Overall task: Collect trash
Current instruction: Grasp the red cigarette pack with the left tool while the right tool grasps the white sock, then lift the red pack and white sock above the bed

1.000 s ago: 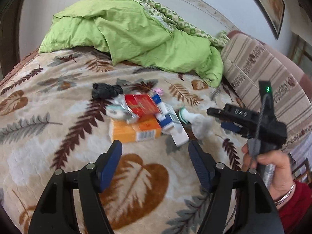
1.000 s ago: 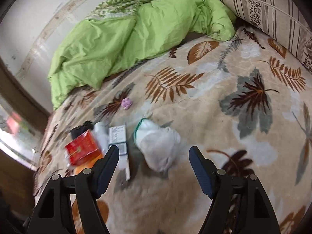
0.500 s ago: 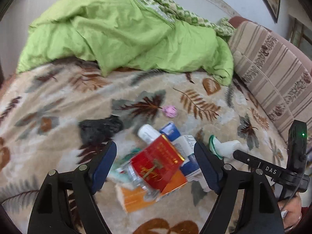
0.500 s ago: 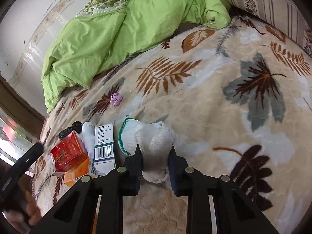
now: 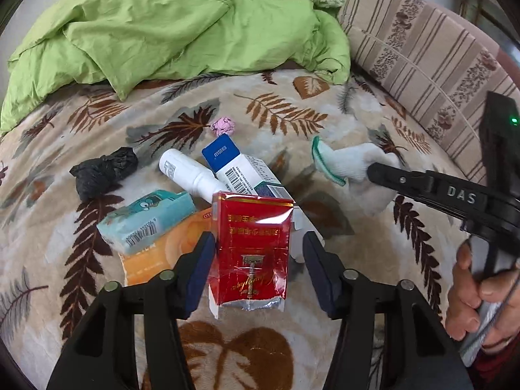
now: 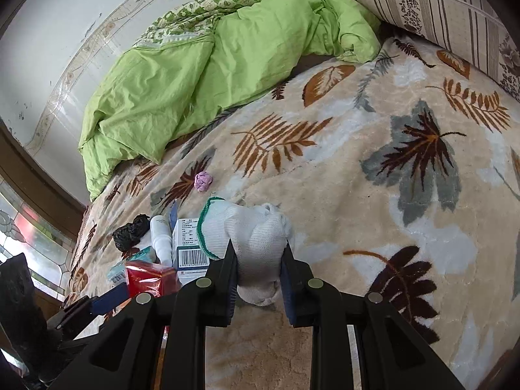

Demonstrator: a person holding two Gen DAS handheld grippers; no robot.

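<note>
A pile of trash lies on the leaf-patterned blanket point(image 5: 292, 104). In the left wrist view my left gripper point(image 5: 258, 260) is open, its fingers on either side of a red cigarette pack point(image 5: 252, 247) without clamping it. Under and beside the pack lie an orange box point(image 5: 152, 253), a teal tissue packet point(image 5: 146, 217), a white bottle point(image 5: 188, 172), a blue-and-white carton point(image 5: 240, 169) and a black crumpled bag point(image 5: 104, 172). My right gripper point(image 6: 258, 256) is shut on a white knit glove with a green cuff point(image 6: 253, 230), also seen in the left wrist view point(image 5: 351, 165).
A pink crumpled paper ball point(image 5: 222, 125) lies behind the pile, also in the right wrist view point(image 6: 203, 180). A green quilt point(image 5: 162, 29) is heaped at the back of the bed. A striped cushion point(image 5: 432, 52) stands at the right.
My left gripper has moved forward over the pile until the red pack stands between its fingers. My right gripper has closed on the white glove and keeps hold of it.
</note>
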